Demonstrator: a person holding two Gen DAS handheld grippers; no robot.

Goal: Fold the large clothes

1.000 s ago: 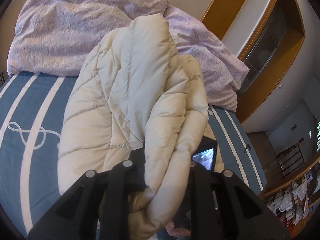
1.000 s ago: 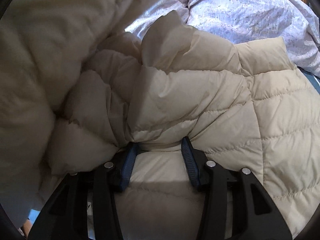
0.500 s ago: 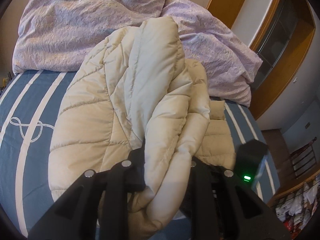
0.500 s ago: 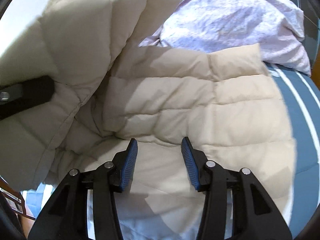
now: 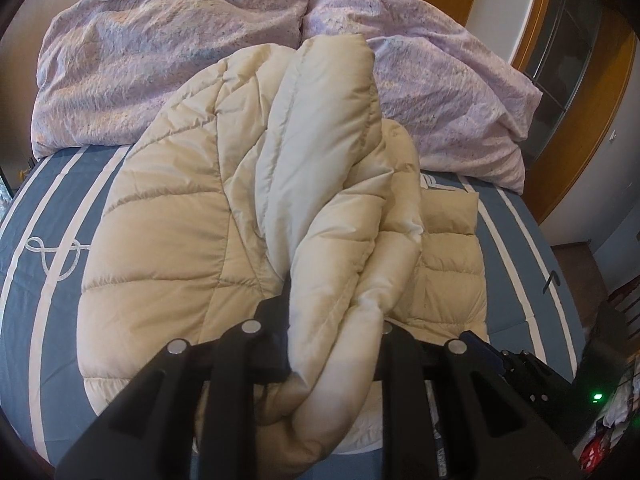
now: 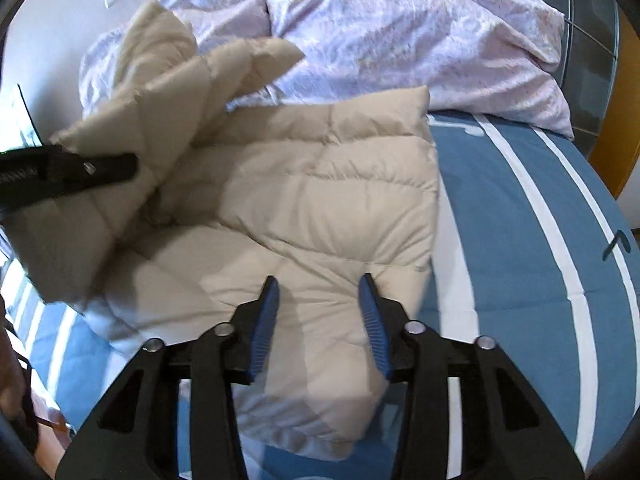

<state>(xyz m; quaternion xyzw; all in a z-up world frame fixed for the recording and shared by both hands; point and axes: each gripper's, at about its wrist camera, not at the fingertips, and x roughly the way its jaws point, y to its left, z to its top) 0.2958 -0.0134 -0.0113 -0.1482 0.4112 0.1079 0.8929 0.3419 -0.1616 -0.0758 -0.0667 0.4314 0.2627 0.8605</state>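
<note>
A cream quilted puffer jacket (image 5: pixel 192 240) lies on the blue striped bed. My left gripper (image 5: pixel 332 320) is shut on a thick bunched fold of the jacket and holds it lifted over the rest. In the right wrist view the jacket (image 6: pixel 320 200) lies spread, and the left gripper (image 6: pixel 80 168) shows at the left clamping the raised flap. My right gripper (image 6: pixel 318 300) is open and empty, its blue pads (image 6: pixel 266 320) hovering just above the jacket's near part.
Two lilac crumpled pillows (image 5: pixel 168 52) lie at the head of the bed. The blue bedsheet (image 6: pixel 520 240) with white stripes shows to the right of the jacket. A wooden door frame (image 5: pixel 592 132) stands at the right.
My right gripper has let go of the jacket and pulled back, so more bed shows. My left gripper keeps its hold and has carried the fold toward the jacket's right side.
</note>
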